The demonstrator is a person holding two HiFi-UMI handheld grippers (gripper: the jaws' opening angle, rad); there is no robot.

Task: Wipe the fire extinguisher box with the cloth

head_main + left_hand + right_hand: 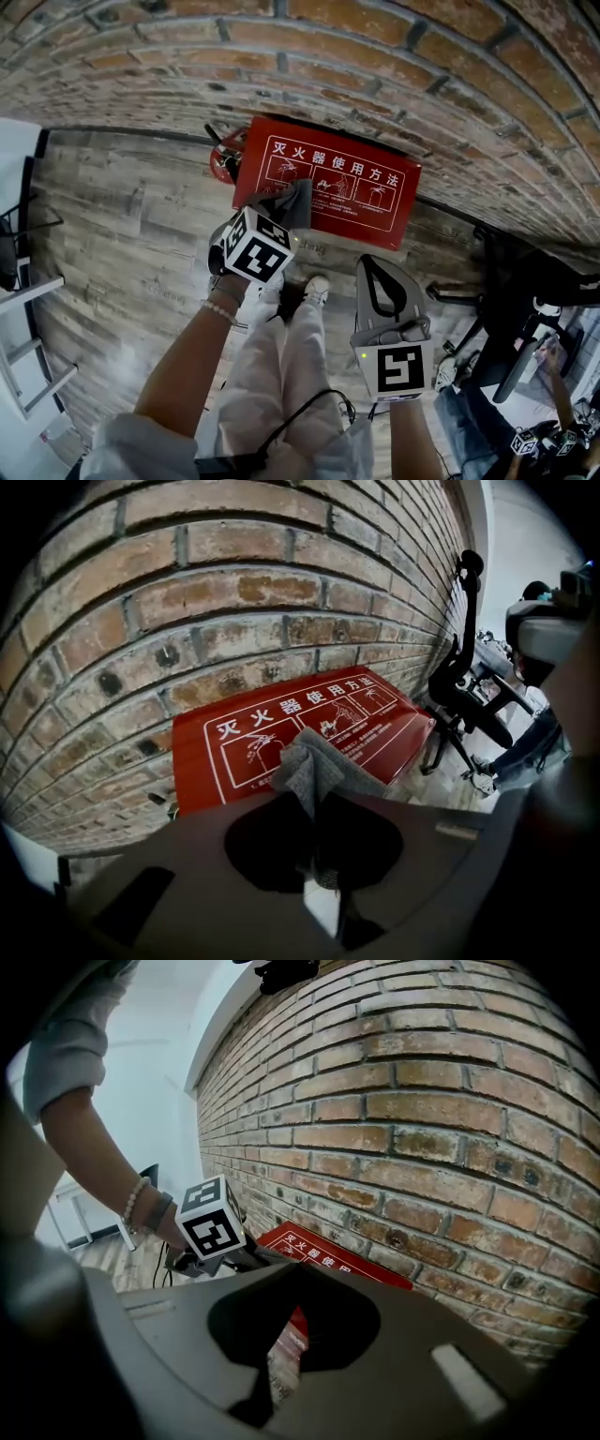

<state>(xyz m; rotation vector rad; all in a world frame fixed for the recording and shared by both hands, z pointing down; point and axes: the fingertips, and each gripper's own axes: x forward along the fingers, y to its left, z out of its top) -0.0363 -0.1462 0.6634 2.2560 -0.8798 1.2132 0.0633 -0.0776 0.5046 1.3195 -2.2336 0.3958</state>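
The red fire extinguisher box [356, 192] with white print stands on the wooden floor against the brick wall. My left gripper [281, 220] is shut on a grey cloth [294, 202], and the cloth rests on the box's near left part. In the left gripper view the cloth [314, 766] bunches up between the jaws of the left gripper [315, 803], over the box [244, 738]. My right gripper [367, 264] hangs shut and empty to the right, short of the box's near edge. The right gripper view shows the right gripper [298, 1267] with the box [333, 1262] beyond it.
A brick wall [375, 66] runs behind the box. A red extinguisher [225, 155] stands at the box's left end. A black office chair [511, 281] is on the right and a white rack [23, 300] on the left. My shoes [315, 289] stand just before the box.
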